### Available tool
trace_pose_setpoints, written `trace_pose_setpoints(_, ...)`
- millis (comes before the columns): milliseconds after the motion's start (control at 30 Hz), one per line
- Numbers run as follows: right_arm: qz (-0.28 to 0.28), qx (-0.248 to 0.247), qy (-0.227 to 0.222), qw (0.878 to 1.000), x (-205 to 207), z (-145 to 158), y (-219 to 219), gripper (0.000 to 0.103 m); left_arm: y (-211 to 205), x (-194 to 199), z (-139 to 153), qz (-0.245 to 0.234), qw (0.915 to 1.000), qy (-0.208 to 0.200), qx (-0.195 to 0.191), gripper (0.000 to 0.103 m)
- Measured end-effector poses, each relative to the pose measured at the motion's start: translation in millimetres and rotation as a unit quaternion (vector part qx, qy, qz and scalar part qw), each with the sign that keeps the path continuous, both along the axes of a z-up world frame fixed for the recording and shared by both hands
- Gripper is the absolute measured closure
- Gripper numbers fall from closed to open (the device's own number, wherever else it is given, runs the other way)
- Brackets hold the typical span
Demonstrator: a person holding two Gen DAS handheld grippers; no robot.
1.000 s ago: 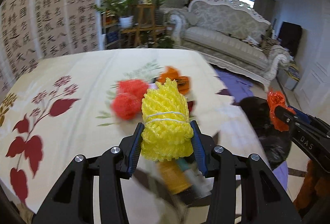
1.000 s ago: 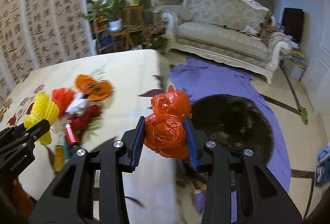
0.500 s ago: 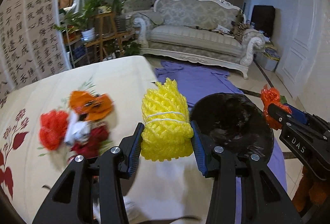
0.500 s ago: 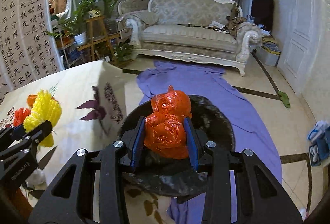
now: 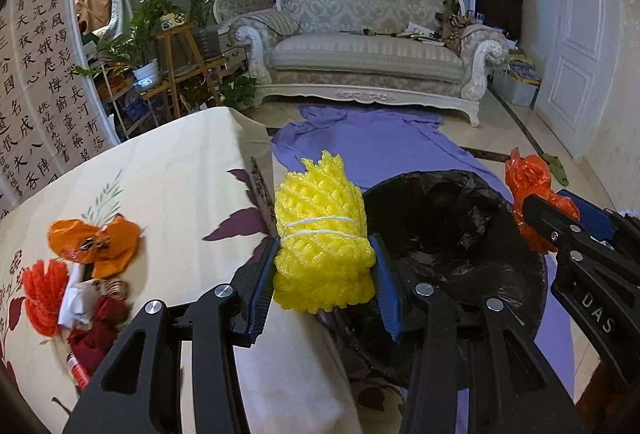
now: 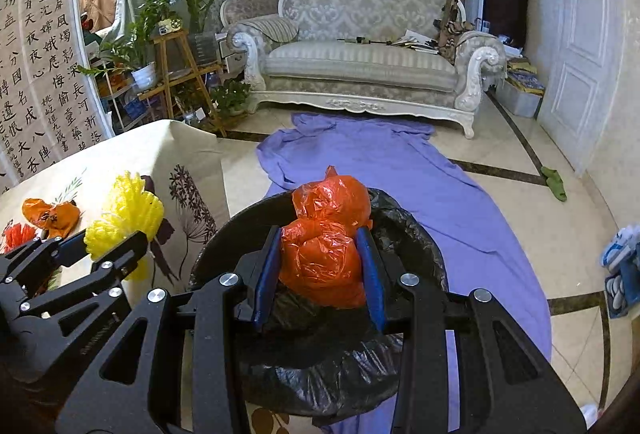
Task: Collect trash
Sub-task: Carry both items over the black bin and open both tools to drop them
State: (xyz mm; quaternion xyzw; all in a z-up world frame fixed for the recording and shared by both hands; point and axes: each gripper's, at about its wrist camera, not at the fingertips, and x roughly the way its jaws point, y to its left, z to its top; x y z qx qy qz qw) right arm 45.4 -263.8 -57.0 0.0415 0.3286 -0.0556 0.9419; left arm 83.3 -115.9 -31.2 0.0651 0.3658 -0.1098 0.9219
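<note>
My left gripper is shut on a yellow foam net bundle tied with white string, held at the table's edge beside a bin lined with a black bag. My right gripper is shut on a crumpled orange plastic bag, held over the black-lined bin. The right gripper and its orange bag also show at the right of the left wrist view. The yellow bundle shows at the left of the right wrist view.
Left on the floral tablecloth lie an orange wrapper, a red net, white and dark red scraps and a small can. A purple cloth covers the floor under the bin. A white sofa and plant stand sit behind.
Both grippers swung right from over the table toward the bin, each keeping its load. The trash pile slid to the left of view and the bin came under the right gripper.
</note>
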Motion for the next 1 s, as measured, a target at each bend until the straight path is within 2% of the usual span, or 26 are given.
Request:
trace_pose_setpoints(167,-0.006,0.005,0.003,1.0,9,-4,-7,0.066,-14,10,-6,-0.01,0.9999,0.004,0.008,0.056)
trace_pose_setpoints(333,-0.008,0.01,0.007,1.0,18,-7,-14,0.064,-23,12,-12,-0.019,0.9997,0.003,0.018,0.044)
trace_pose_setpoints(400,-0.008,0.012,0.009,1.0,21,-8,-16,0.049,-24,13,-13,-0.019,0.9996,0.003,0.022,0.03)
trace_pose_setpoints(433,-0.011,0.012,0.005,1.0,21,-6,-16,0.045,-24,13,-12,-0.016,0.9996,0.003,0.022,0.029)
trace_pose_setpoints(500,-0.016,0.015,0.003,1.0,21,-7,-17,0.044,-24,14,-10,-0.012,0.9997,-0.001,0.02,0.026)
trace_pose_setpoints(733,-0.029,0.018,-0.003,0.999,13,-4,-19,0.044,-15,13,-7,-0.003,0.9998,0.009,0.016,0.025)
trace_pose_setpoints(1000,-0.017,0.02,-0.004,1.0,-9,0,-5,0.043,8,-12,6,0.013,0.9997,0.004,0.019,0.024)
